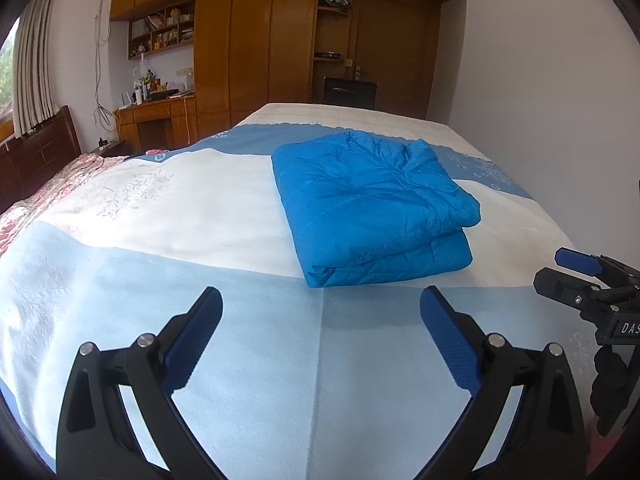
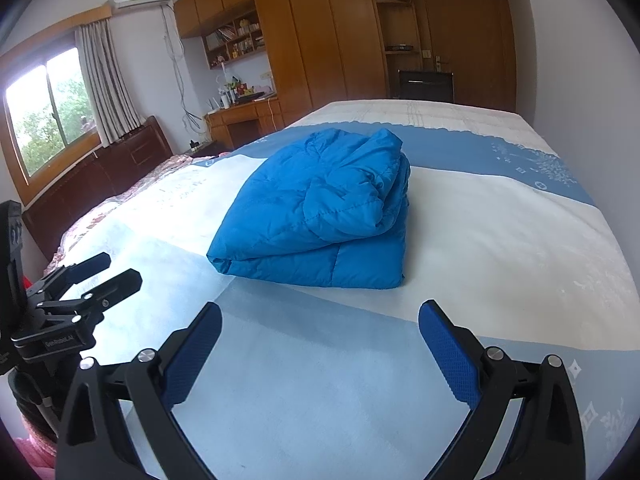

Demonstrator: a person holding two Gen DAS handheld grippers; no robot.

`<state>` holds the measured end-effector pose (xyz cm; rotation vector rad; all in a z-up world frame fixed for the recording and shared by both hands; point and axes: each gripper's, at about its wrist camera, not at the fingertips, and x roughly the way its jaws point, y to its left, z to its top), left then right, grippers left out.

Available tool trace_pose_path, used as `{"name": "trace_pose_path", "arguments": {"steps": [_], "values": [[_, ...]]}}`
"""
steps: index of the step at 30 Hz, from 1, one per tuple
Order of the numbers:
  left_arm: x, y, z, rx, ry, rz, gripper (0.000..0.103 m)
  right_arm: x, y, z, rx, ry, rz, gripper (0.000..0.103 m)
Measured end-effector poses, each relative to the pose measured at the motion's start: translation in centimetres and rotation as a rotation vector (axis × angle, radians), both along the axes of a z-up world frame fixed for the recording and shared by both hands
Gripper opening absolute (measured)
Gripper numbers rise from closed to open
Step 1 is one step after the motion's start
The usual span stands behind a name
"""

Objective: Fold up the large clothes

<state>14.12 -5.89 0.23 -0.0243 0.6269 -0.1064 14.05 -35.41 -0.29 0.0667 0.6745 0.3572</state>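
Observation:
A bright blue quilted jacket (image 1: 372, 204) lies folded into a thick rectangular stack on the bed (image 1: 200, 208); in the right wrist view the jacket (image 2: 320, 212) sits just ahead, its top layer bulging. My left gripper (image 1: 320, 296) hovers open over the pale blue bedspread, short of the jacket's near edge, holding nothing. My right gripper (image 2: 320, 312) is also open and empty, a little back from the jacket. Each gripper appears in the other's view: the right gripper (image 1: 560, 268) at the right edge, the left gripper (image 2: 116, 268) at the left edge.
The bedspread (image 2: 480, 240) has white, pale blue and darker blue bands. A dark wooden headboard (image 2: 100, 184) and pink bedding (image 1: 48, 192) lie to the left. Wooden wardrobes (image 1: 256, 40), a desk (image 1: 156, 116) and a dark chair (image 1: 350, 90) stand beyond the bed.

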Motion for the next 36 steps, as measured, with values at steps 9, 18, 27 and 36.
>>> {"name": "trace_pose_path", "arguments": {"steps": [9,18,27,36], "values": [[0.12,-0.14,-0.17,0.003,0.012,-0.001,0.098,0.17,0.08,-0.10,-0.001,0.000,0.007,0.099],[0.24,-0.19,-0.40,0.001,0.020,-0.008,0.098,0.30,0.08,-0.26,-0.003,0.001,0.011,0.099],[0.18,-0.18,-0.49,0.000,0.022,-0.009,0.098,0.46,0.03,-0.35,-0.003,0.006,0.013,0.099],[0.25,-0.07,-0.66,-0.002,0.030,-0.014,0.098,0.49,0.03,-0.40,-0.005,0.007,0.012,0.099]]}}
